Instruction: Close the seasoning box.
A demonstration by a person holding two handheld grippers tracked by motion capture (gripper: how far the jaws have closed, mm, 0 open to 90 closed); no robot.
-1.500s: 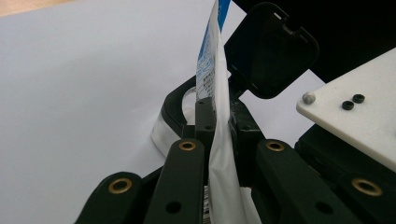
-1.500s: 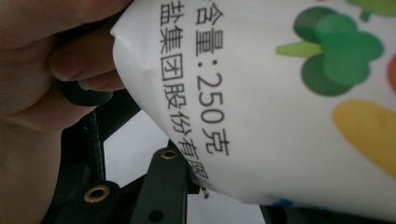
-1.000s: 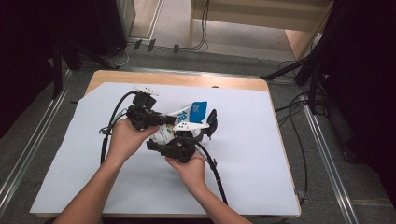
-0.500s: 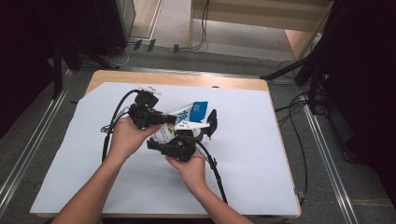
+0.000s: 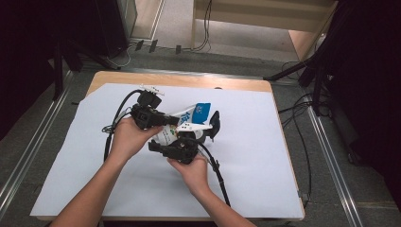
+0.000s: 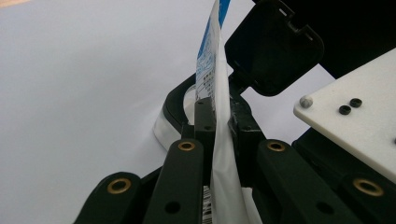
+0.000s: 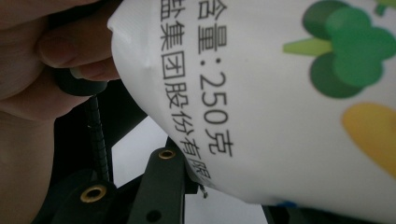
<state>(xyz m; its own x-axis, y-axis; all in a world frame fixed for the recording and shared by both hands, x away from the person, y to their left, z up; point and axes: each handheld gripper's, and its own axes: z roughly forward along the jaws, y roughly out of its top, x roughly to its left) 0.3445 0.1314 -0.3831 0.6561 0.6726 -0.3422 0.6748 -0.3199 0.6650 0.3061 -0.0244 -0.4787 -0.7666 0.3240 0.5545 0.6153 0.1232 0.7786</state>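
over on the left of the high view, the left hand (image 5: 126, 138) holds the left gripper (image 5: 166, 121) low above the white sheet (image 5: 255, 156) that covers the table (image 5: 109, 76), and its jaws point right, straight into the white and blue pouch (image 5: 194, 113). in the left gripper view you see it properly: the two black jaws are drawn in close with the thin edge of the pouch (image 6: 215, 93) clamped flat between them, the pouch standing on edge and running up out of the top of the frame. so that claw is clenched on the pouch.

moving right, the black flip lid (image 6: 273, 44) stands open just past the pouch, above a black-rimmed container (image 6: 173, 112) that sits on the sheet; in the high view the lid (image 5: 215, 124) sticks up beside the pouch.

now the right hand (image 5: 191, 166) comes in from below with the right gripper (image 5: 176, 147), tucked right under the pouch. in the right gripper view the pouch (image 7: 280, 93) hangs very close to the lens, printed with black characters and green and yellow shapes, and it covers the jaw tips, so i cannot tell whether that claw is gripping or loose.

the count: one pouch, one lidded container, two grippers, two hands.
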